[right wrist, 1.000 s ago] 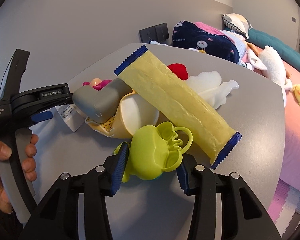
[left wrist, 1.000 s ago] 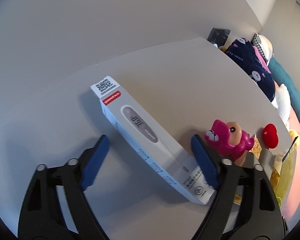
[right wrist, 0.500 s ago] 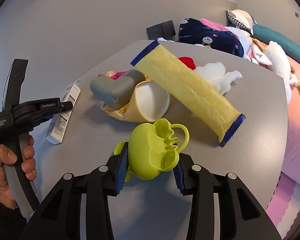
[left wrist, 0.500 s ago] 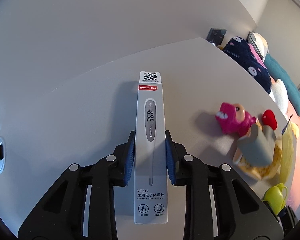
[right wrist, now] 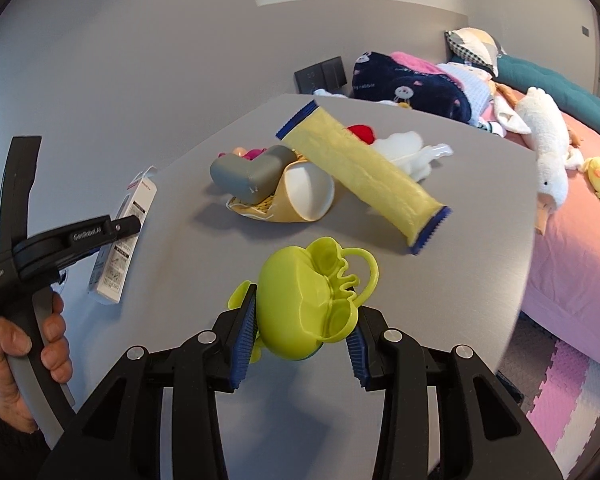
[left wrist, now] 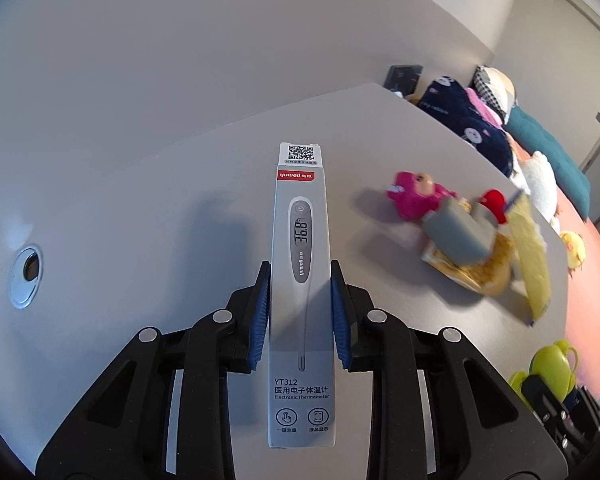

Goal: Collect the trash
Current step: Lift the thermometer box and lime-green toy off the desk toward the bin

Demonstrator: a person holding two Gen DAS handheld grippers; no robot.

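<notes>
Grey table [left wrist: 180, 208] beside a pink bed [right wrist: 572, 240]. Left gripper [left wrist: 300, 312] clamps the thermometer box [left wrist: 302, 280] lengthwise between its 2 pads, angled down. Right gripper [right wrist: 300, 340] pinches the green lidded cup [right wrist: 304, 304], tilted downward over the table.

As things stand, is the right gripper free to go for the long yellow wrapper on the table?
Probably not yet: the right gripper is shut on the green toy cup, so its jaws are occupied. The yellow wrapper lies uncovered just beyond on the grey table.
</notes>
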